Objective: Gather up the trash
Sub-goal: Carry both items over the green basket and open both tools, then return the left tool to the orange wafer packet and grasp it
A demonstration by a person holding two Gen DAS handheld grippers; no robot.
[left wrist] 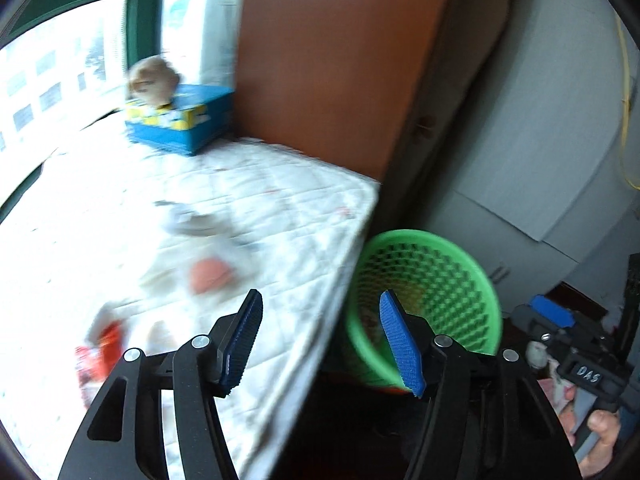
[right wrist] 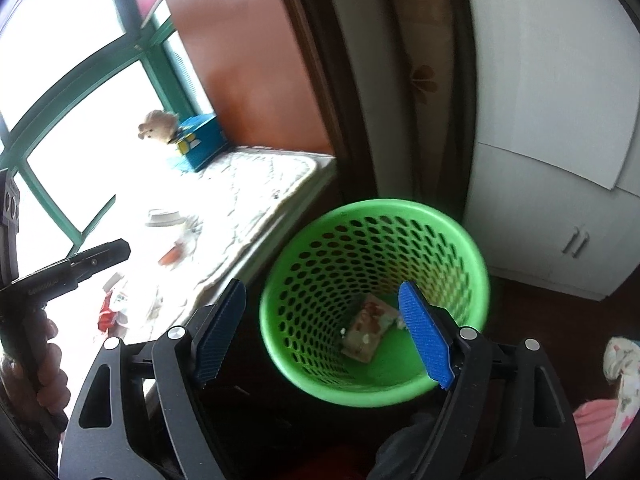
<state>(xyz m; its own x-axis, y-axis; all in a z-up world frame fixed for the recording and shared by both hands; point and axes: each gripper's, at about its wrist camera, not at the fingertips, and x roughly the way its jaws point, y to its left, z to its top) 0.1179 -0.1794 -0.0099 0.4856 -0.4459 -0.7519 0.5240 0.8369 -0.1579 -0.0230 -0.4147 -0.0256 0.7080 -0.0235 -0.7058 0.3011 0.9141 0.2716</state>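
done: one wrapper (right wrist: pixel 365 332) in green bin (right wrist: pixel 372 216) | left: red wrappers (left wrist: pixel 105 350) on bed (left wrist: pixel 280 200) at 9 o'clock | left gripper (left wrist: pixel 320 344), right gripper (right wrist: pixel 322 334) wide, holding nothing

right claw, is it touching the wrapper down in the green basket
Apart. The right wrist view shows the right claw open above the green basket, with the wrapper lying far below on the basket floor, clear of both fingers.
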